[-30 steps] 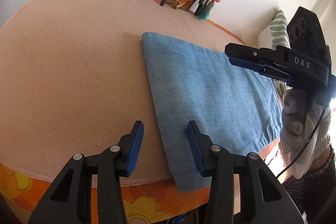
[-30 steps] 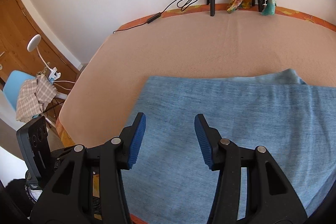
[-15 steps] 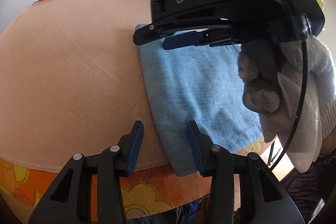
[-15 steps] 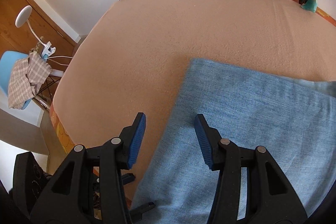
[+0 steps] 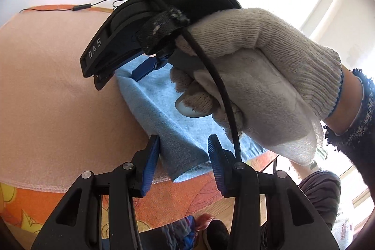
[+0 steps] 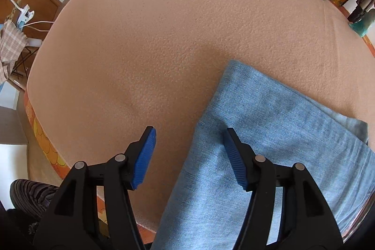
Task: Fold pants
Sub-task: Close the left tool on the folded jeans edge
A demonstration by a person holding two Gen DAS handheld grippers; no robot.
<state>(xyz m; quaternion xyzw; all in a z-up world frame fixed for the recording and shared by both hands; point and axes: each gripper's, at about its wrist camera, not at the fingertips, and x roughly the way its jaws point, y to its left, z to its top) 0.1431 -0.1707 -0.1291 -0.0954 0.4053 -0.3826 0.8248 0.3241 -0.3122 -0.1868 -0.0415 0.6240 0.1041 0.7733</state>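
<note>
Peach blanket (image 6: 164,43) on the bed, folded blue pants (image 6: 269,144) lying near its front edge.

Right gripper (image 6: 188,151) pointed down over the pants' folded edge, jaws spread and just been opening, nothing pinched. Left gripper (image 5: 184,156) had its jaws apart around the pants' near corner, pads not pressing. Gloved hand (image 5: 257,76) filled that view.
</note>
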